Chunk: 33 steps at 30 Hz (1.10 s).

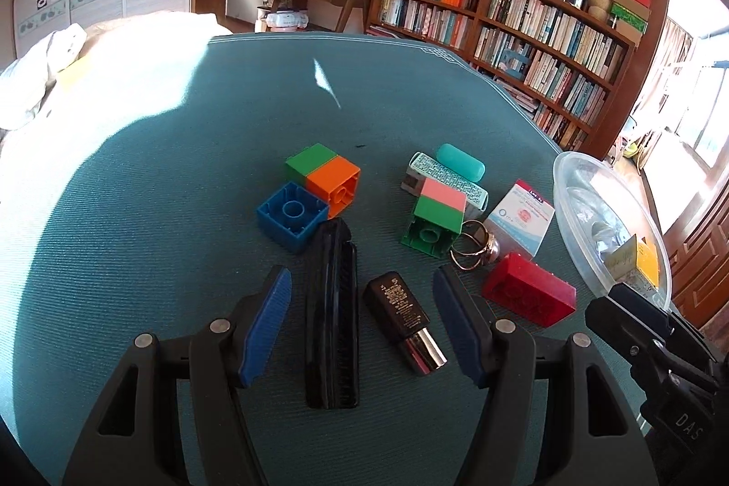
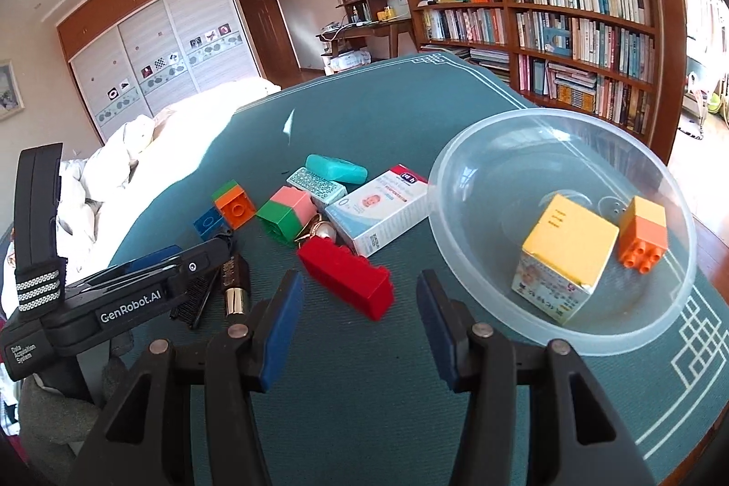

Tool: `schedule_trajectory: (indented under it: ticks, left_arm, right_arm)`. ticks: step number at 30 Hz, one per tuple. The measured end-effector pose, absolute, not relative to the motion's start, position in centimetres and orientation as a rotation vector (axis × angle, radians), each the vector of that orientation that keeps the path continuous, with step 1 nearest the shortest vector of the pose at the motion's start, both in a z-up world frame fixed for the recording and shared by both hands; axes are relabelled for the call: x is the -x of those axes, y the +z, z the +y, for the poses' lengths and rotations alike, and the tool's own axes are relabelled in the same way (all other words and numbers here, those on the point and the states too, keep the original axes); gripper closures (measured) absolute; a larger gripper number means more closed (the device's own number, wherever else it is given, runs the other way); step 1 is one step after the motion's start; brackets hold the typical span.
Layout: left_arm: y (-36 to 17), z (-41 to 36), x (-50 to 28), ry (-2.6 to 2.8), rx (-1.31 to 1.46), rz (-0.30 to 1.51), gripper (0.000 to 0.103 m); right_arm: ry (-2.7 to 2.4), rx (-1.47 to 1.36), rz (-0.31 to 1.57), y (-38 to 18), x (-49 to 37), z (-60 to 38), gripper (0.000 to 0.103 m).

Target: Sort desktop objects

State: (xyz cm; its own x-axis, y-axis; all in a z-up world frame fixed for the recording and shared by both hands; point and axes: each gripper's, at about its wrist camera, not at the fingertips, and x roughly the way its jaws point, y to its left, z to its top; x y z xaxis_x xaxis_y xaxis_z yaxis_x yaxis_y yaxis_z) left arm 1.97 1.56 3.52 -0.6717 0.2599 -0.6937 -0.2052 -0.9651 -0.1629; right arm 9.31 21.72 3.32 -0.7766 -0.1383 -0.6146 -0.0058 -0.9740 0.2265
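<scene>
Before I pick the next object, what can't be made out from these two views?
- Blue block, right wrist view: mostly hidden by the orange-green block.
- Clear bowl, left wrist view: contents blurred by glare, its lower end hidden behind the right gripper.
- Black comb, right wrist view: largely hidden behind the left gripper.

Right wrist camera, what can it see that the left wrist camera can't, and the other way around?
Only the right wrist view shows the bowl's contents clearly: a yellow-topped box and an orange block. Only the left wrist view shows the whole black comb and the blue block's hollow underside. Both share the red block, the white carton, the clear bowl and the dark cosmetic tube.
</scene>
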Motion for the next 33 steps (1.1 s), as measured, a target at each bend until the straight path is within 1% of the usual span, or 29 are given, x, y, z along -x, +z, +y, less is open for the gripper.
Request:
schedule_trajectory:
  ticks: [8,13,15,17,18,21,27,29,33]
  left_arm:
    - [3.0,0.3,-1.6,2.679,1.147,-0.132,0.035]
    - [2.7,-0.1,-1.3,2.681,1.163,-0.150,0.035]
    - [2.7,-0.3,-1.3,2.680,1.165,-0.151,0.035]
    - [2.6,-0.4,-1.1,2.678,1.169,-0.154,0.035]
    - [2.6,-0.6,-1.1,2.677,1.171,-0.157,0.035]
    - [2.3,-1.1,-1.0,2.675,1.180,-0.170,0.035]
    - [1.8,-2.2,-0.5,2.667,1.205,-0.217,0.035]
    - [1.6,-2.6,-0.3,2.664,1.210,-0.234,0.035]
    - [1.6,-3.1,-0.2,2.668,1.214,-0.237,0.035]
  right_arm:
    - [-2.797,-1.113,-0.341,1.8,-6.9,20.9,0.047]
    - [-2.788,-1.129,-0.395,1.8,-5.4,20.8,0.046]
    - [-2.799,-1.136,-0.421,1.9,-4.5,20.9,0.043]
    - [-2.810,-1.154,-0.453,1.9,-3.4,21.0,0.033]
    - [-2.816,-1.156,-0.472,1.8,-2.9,21.0,0.030]
    - [-2.830,-1.150,-0.460,2.2,-1.5,20.5,0.029]
    - [-2.883,-1.154,-0.371,1.9,1.6,19.4,0.023]
    - [-2.858,-1.141,-0.362,2.0,2.3,19.0,0.019]
    - [-2.708,-1.137,-0.418,1.4,3.0,18.6,0.019]
